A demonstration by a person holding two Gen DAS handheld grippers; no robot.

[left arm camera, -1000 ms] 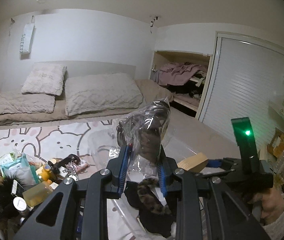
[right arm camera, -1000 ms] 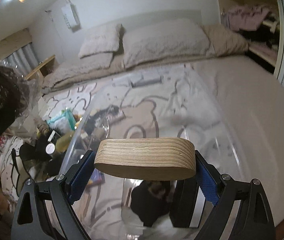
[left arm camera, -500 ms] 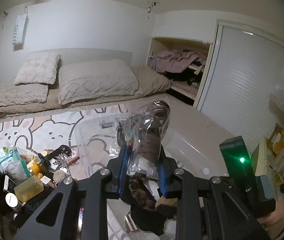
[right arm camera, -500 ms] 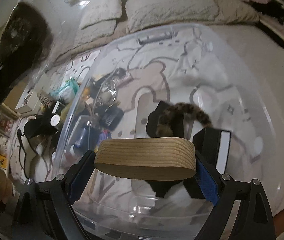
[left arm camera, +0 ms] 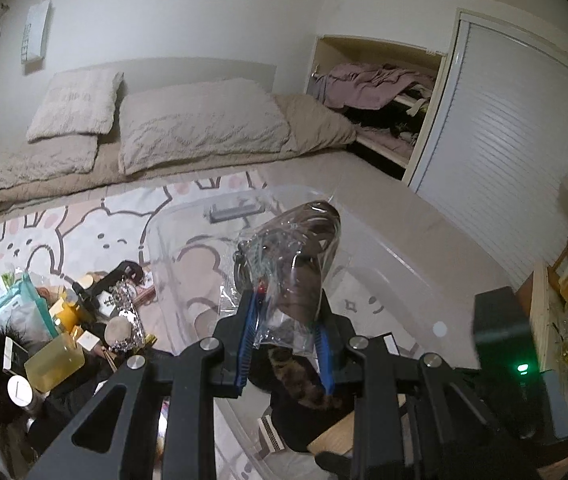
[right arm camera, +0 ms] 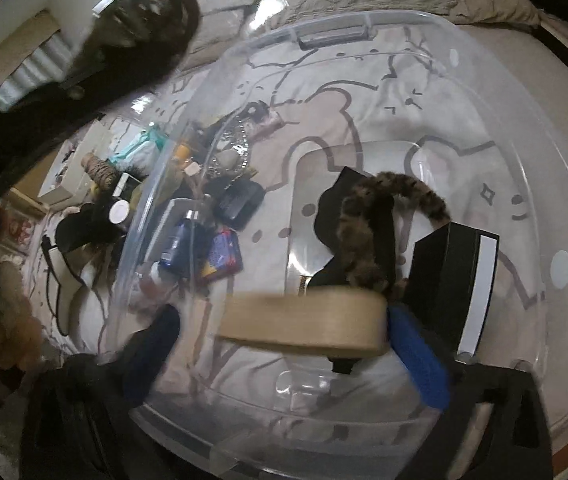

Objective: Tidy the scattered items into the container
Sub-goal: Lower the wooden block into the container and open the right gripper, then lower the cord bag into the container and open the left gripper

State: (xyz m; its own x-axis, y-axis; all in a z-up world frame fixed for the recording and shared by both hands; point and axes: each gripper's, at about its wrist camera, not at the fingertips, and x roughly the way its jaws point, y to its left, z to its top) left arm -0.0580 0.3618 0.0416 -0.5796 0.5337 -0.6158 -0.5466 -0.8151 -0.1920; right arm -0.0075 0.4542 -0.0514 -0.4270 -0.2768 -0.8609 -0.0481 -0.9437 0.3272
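Hanging over the clear container (right arm camera: 423, 20), the right gripper (right arm camera: 284, 344) has just been opening its jaws, and the wooden block (right arm camera: 303, 324) between them, long axis crosswise and level, looks loosened, so it could drop onto the black box (right arm camera: 459, 276) or leopard-print band (right arm camera: 367, 236) and tip rather than lie flat. Clamped upright in the left gripper (left arm camera: 284, 344), the crinkly plastic bag (left arm camera: 291, 264) points up and away; its slick film could slip out over the clutter beside the container.
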